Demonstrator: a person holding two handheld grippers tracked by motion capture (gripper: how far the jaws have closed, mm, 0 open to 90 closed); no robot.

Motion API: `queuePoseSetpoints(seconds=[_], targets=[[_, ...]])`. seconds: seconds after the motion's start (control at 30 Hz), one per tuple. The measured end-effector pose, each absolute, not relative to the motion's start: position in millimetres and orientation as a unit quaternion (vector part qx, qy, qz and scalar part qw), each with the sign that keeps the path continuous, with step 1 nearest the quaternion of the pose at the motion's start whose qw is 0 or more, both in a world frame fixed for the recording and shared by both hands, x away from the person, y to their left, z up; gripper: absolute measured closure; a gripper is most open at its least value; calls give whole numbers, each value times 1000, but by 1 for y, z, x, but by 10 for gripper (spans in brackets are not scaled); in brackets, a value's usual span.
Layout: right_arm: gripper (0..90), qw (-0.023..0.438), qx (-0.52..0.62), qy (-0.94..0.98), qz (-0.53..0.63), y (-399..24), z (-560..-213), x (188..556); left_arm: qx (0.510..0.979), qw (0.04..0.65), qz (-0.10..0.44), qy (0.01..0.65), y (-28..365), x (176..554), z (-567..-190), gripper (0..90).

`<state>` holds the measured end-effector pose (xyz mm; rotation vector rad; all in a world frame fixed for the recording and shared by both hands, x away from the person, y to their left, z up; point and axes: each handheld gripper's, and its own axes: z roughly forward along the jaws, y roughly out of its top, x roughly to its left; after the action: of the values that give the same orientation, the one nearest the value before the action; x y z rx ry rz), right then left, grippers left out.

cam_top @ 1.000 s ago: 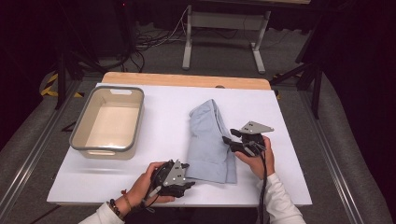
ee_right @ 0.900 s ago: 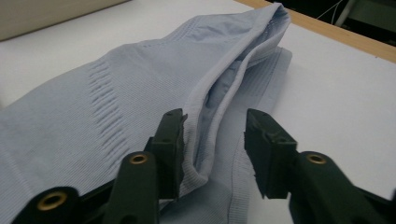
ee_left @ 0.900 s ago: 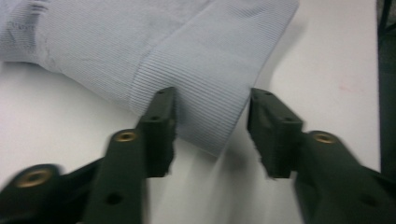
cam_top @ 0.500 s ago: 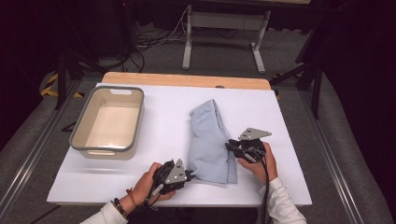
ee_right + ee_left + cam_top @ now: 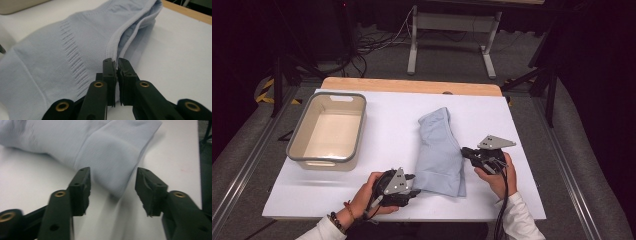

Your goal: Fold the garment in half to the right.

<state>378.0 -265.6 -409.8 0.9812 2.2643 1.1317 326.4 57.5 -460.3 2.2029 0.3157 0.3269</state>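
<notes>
Cloth [image 5: 439,152] is lying on the counter [image 5: 382,135], right of the bin [image 5: 328,131]. Left tool [image 5: 412,186] is spreading at its corner; right tool [image 5: 116,65] is closing, pinching its edge.

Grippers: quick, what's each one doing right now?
Left gripper: open, jaws just reopened, a corner of the light blue garment lies ahead of them, not gripped.
Right gripper: jaws just closed, shut on the garment's edge.

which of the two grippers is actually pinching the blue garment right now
The right gripper: its jaws are shut on the light blue garment's edge. The left gripper stands open, clear of the cloth.
</notes>
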Motion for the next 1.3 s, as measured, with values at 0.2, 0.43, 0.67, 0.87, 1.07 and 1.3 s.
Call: queuePoseSetpoints(seconds=[0.2,0.43,0.67,0.87,1.07,1.3], targets=[[845,230,377,811,384,-271,-421,385,882,438,117,129,59,328,-460,337],[830,241,383,808,378,-267,-430,389,868,467,118,118,64,328,-453,383],[807,236,382,813,371,-268,-439,390,850,489,132,146,75,333,-444,506],[770,247,375,814,368,-263,-438,388,847,497,76,172,69,348,-449,416],[815,235,371,815,378,-262,-436,382,879,440,81,165,49,349,-464,463],[835,238,380,822,352,-261,-428,373,897,406,85,154,42,351,-468,514]])
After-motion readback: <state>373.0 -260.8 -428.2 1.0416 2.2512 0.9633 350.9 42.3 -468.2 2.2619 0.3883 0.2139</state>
